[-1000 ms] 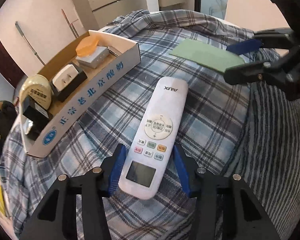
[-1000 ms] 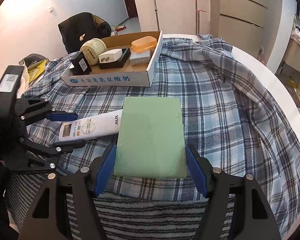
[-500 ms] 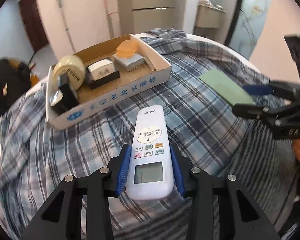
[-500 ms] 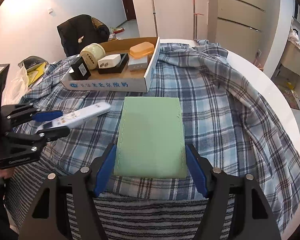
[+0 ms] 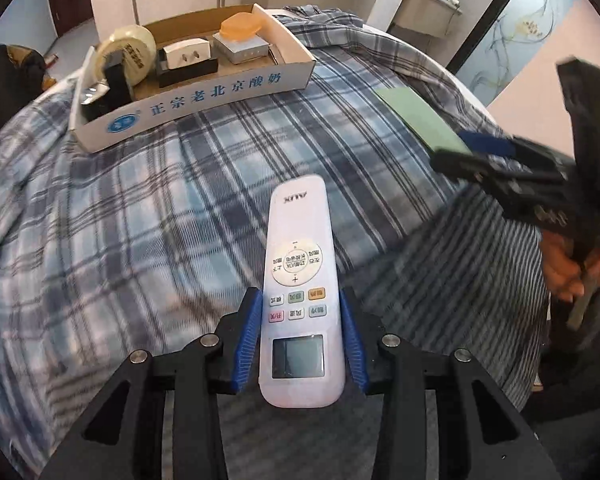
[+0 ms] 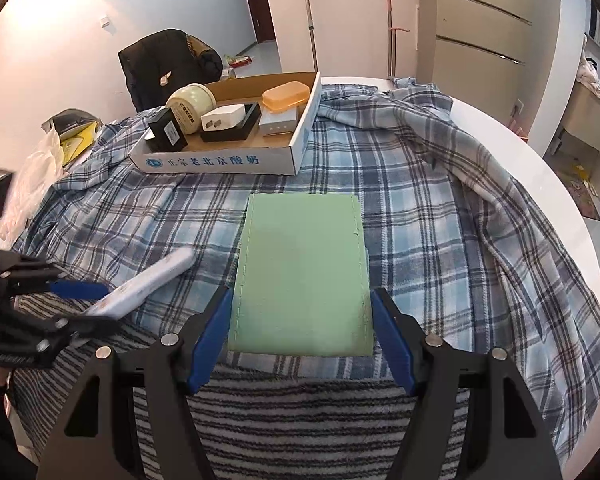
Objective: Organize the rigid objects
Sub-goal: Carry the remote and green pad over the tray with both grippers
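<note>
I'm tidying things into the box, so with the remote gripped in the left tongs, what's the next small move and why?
Probably carry the remote toward the cardboard box. The left tongs are shut on its sides and the right wrist view shows it tilted clear of the plaid cloth. The box looks crowded, so aim for its bare floor.

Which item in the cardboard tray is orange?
The translucent orange box, lying on top of the grey box at the far right end of the cardboard tray. The other items there are cream, white, black or grey.
</note>
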Demonstrator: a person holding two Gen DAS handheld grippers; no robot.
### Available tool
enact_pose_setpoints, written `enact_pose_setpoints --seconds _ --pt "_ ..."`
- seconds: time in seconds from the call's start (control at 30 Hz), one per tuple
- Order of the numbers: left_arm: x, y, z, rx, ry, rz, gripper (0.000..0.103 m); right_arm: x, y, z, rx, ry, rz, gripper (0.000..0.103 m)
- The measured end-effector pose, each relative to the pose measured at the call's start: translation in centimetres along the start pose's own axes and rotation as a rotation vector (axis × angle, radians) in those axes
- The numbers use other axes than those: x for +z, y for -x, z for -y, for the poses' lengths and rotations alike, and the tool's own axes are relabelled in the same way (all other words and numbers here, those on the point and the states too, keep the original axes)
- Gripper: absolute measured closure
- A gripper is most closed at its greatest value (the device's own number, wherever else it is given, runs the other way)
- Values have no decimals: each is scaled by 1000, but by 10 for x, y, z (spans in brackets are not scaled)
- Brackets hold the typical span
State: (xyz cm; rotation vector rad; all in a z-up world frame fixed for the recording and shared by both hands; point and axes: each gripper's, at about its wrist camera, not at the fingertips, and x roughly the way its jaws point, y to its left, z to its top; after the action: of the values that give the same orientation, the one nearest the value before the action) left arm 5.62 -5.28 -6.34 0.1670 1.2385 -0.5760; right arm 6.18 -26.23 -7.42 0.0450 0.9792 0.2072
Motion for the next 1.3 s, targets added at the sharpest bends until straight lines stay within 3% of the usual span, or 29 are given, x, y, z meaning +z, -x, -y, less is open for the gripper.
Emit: enact_pose_setpoints --seconds 0.2,0.33,0.47,0.7,0.87,1.17,1.23,1.3 --pt "-13 5 14 19 7 -16 62 0 -4 0 17 -5 -5 35" --pt "-4 1 11 -58 25 -4 61 -1 -1 -7 38 9 3 35" --pt "5 -11 9 -68 46 -26 61 -3 6 -5 36 6 11 35" --pt "10 -32 26 40 -32 -95 61 -5 7 -2 39 8 5 35" --pt "11 -29 30 65 -62 -80 61 -5 6 0 38 7 4 35" --pt "31 18 30 104 -78 94 61 14 18 -1 21 24 49 35" --pt "45 29 23 140 -62 150 61 27 23 -3 20 28 69 35" --pt "60 41 21 239 -50 238 61 43 31 -6 -17 36 115 35"
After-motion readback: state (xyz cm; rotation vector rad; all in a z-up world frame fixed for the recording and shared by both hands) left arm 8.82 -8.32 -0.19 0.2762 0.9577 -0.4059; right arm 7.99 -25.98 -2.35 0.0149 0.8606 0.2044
